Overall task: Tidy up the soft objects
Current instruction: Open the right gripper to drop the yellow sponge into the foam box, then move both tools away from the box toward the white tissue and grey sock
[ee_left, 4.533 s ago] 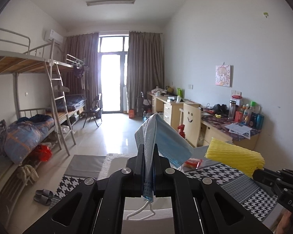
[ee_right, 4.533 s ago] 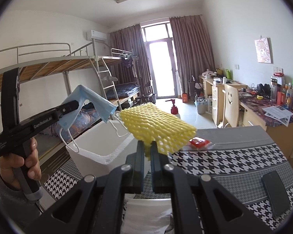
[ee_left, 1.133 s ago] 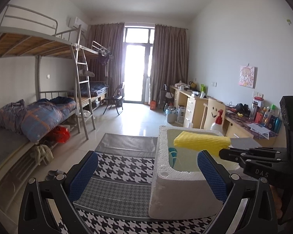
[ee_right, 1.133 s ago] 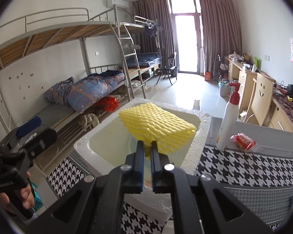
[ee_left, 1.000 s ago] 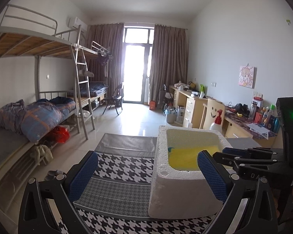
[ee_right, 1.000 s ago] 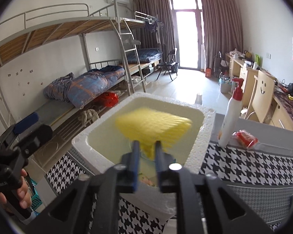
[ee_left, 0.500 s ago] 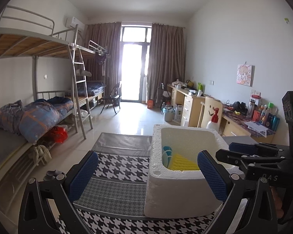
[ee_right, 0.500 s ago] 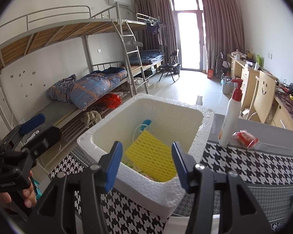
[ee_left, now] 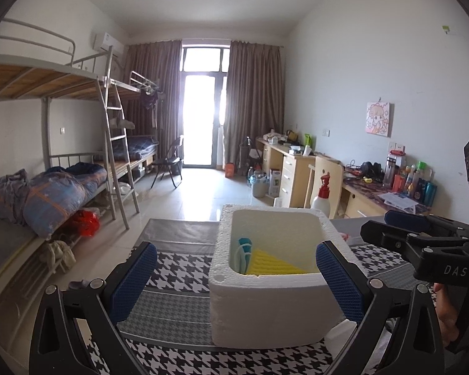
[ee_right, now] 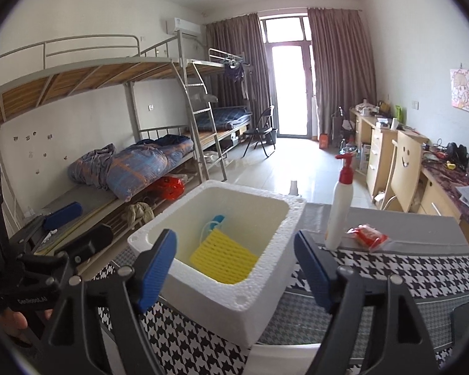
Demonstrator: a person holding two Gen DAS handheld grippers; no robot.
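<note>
A white foam box (ee_left: 265,309) (ee_right: 244,293) stands on the houndstooth tablecloth. Inside it lie a yellow foam net (ee_left: 270,264) (ee_right: 223,259) and a blue face mask (ee_left: 244,248) (ee_right: 217,220) against the far wall. My left gripper (ee_left: 231,284) is open and empty, just in front of the box. My right gripper (ee_right: 234,272) is open and empty, held above the box's near rim. The right gripper also shows at the right of the left wrist view (ee_left: 403,228), and the left gripper at the left of the right wrist view (ee_right: 68,228).
A white pump bottle with a red top (ee_right: 339,209) (ee_left: 322,200) and a red packet (ee_right: 367,236) sit on the table right of the box. A dark phone (ee_right: 461,317) lies near the right edge. Bunk beds stand left, desks right.
The right gripper opened and let the yellow foam net fall into the box, then drew back. The left gripper, which earlier held the mask, stays open.
</note>
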